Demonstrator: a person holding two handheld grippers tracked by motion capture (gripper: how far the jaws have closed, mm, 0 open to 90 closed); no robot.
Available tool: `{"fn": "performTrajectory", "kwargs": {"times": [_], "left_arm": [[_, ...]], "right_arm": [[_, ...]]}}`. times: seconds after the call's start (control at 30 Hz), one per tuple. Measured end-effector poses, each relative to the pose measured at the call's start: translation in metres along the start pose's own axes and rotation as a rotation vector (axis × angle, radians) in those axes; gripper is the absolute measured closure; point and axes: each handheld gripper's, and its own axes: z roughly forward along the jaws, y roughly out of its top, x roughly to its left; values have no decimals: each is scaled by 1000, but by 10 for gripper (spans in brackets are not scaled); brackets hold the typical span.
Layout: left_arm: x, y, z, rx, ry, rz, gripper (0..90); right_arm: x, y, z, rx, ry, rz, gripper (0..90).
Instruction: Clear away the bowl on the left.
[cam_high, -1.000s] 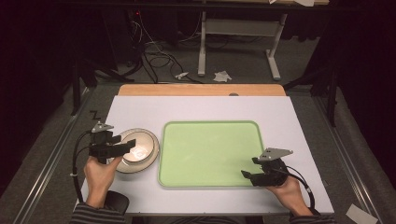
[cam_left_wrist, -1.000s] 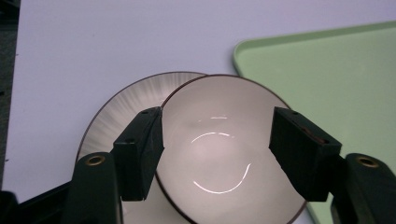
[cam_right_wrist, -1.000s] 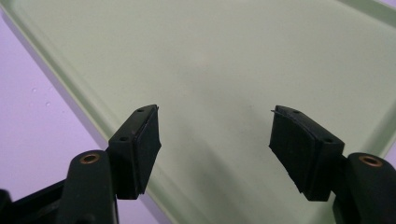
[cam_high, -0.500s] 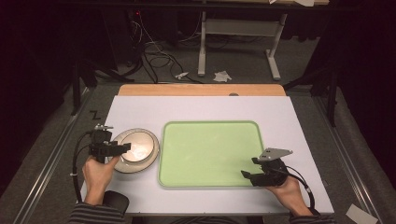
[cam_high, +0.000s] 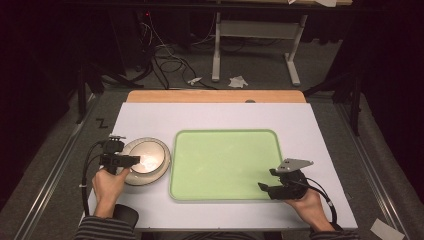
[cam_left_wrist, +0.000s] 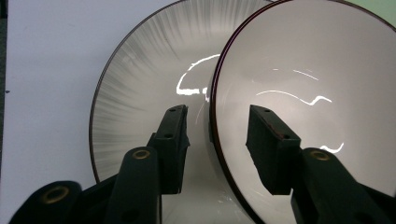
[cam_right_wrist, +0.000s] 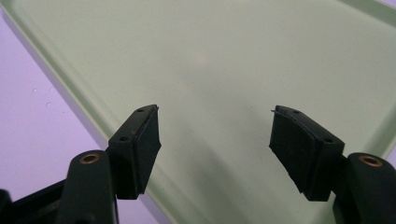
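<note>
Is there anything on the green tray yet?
No, the high view shows the green tray bare, while the bowl sits on the table to its left, at the left gripper.

Bowl (cam_high: 150, 156) on plate (cam_high: 159, 172), just left of tray (cam_high: 225, 192), on table (cam_high: 215, 112).

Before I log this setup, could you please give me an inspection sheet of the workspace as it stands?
Surface: white table, wooden strip at the far edge.
Job's things: bowl in a plate, left of the green tray.
Clutter: nothing seen on the table.
Grippers: left gripper has just been closing, jaws astride the bowl's rim, not yet pressing; right gripper open over the tray.
Cables: one trails from each gripper.
Surroundings: dark floor, cables, paper scraps, table legs.
</note>
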Motion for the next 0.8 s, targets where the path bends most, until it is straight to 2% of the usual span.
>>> {"fn": "performTrajectory", "kwargs": {"times": [0.27, 0.4, 0.5, 0.63, 0.8], "left_arm": [[1, 0, 6, 35, 4, 4, 682], [3, 2, 8, 57, -13, -7, 730], [4, 2, 9, 57, -21, -10, 759], [7, 1, 9, 49, -47, -47, 775], [7, 2, 8, 45, -60, -61, 801]], "right_arm": [[0, 0, 0, 1, 0, -4, 347], [0, 0, 0, -2, 1, 3, 347], [0, 0, 0, -2, 0, 2, 347], [0, 0, 1, -3, 1, -1, 347], [0, 0, 0, -5, 2, 3, 347]]}}
